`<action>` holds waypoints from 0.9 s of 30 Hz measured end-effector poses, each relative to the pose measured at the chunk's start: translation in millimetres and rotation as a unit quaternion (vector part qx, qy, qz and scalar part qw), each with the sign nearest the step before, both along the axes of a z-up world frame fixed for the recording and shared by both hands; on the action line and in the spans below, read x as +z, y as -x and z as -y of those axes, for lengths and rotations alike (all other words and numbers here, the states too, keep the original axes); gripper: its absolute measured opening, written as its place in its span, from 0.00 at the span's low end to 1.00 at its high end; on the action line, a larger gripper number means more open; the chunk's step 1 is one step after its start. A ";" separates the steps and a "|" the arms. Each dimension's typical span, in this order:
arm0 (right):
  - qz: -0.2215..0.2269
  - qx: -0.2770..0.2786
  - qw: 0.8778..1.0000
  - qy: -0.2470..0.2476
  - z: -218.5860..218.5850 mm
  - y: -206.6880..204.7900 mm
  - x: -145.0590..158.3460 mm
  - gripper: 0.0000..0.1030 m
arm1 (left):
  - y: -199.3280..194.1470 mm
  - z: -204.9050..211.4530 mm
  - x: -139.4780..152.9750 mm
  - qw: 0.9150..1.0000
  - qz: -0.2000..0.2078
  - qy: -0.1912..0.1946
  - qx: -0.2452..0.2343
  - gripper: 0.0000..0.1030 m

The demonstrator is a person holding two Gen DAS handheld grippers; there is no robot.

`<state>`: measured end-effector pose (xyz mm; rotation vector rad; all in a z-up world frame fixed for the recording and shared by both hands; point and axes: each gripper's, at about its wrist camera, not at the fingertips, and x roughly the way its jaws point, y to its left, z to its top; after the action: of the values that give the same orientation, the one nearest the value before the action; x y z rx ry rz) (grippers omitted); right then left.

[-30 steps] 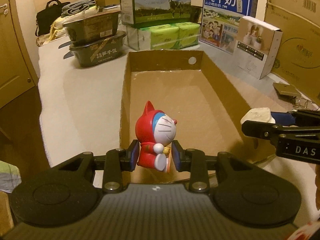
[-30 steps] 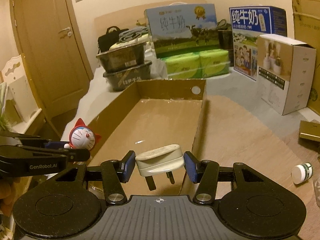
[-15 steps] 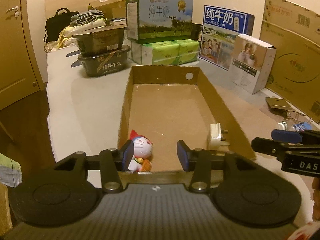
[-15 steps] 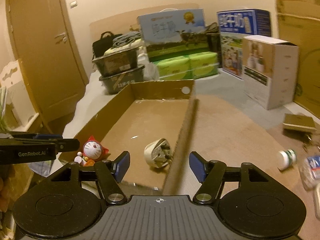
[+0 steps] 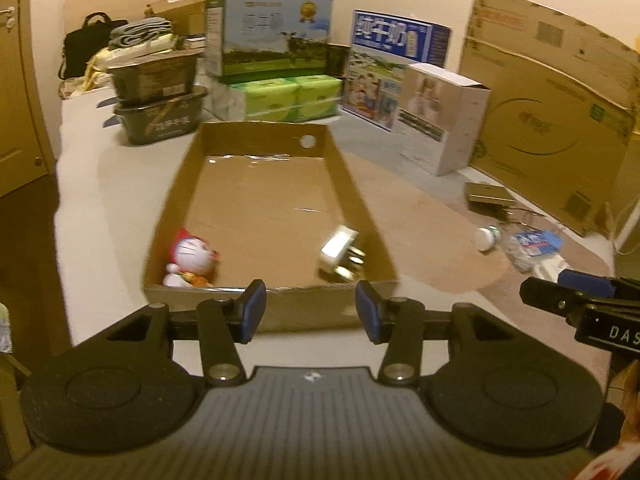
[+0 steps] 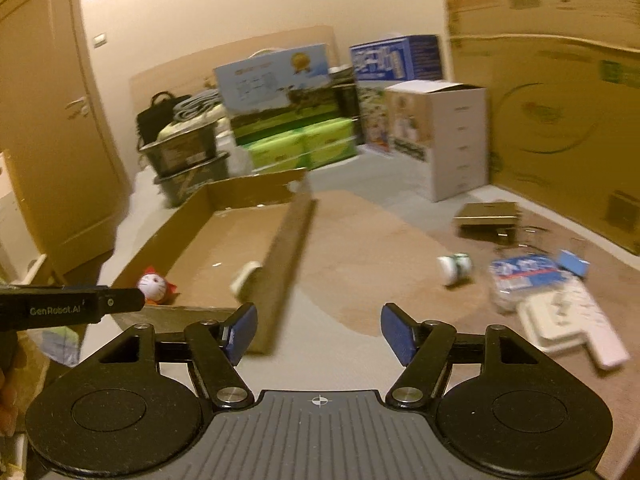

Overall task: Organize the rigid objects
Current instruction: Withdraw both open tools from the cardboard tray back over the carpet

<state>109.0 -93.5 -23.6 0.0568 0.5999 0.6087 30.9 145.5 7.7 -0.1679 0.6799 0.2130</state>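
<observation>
Cardboard forms the shallow open box point(image 5: 256, 208) at the centre of the work, and two things already lie inside it: a red and white cat figurine point(image 5: 192, 258) in the near left corner and a white wall plug point(image 5: 340, 254) against the right wall near the front, prongs pointing out sideways. The left gripper point(image 5: 308, 312) hangs just short of the box's near edge with its blue-padded jaws wide apart and nothing between them. The right gripper point(image 6: 318, 332) is likewise spread wide and empty, pointed at the floor to the right of the box. By this showing, the task is partly done, with more to gather. Outside the box on the brown mat point(image 6: 360, 240) lie a small white bottle point(image 6: 454, 268) on its side, a crinkled blue and white packet point(image 6: 524, 276), a white power strip point(image 6: 572, 328) and a flat gold box point(image 6: 486, 216); which of these count as rigid items to sort is a judgement, but the bottle and power strip look likely candidates, nearest the right gripper.
</observation>
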 end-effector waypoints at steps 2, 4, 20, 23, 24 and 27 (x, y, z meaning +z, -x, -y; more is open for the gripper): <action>-0.001 -0.024 1.000 0.015 12.2 2.9 1.5 0.67 | 0.2 11.8 0.9 1.000 0.001 0.004 -0.011 0.47; -0.007 -0.045 0.999 0.018 27.9 5.2 1.5 0.68 | -0.7 24.1 1.2 1.000 0.002 0.005 -0.023 0.50; -0.026 -0.155 0.987 0.029 136.2 3.4 -4.8 0.84 | -30.3 107.6 -6.7 0.995 0.000 0.021 -0.093 0.90; -0.032 -0.161 0.986 0.030 147.0 0.2 -6.7 0.84 | -34.9 115.3 -9.2 0.995 -0.002 0.029 -0.100 0.95; -0.034 -0.163 0.986 0.031 150.1 -0.2 -7.5 0.84 | -37.0 119.1 -10.5 0.994 -0.006 0.025 -0.104 0.96; -0.040 -0.165 0.985 0.032 155.2 -3.7 -9.2 0.84 | -40.7 126.6 -14.1 0.994 -0.011 0.021 -0.108 0.97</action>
<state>112.7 -248.7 -32.8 0.1188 0.6709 0.2659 71.6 18.9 -6.4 -0.1310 0.7201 -0.0059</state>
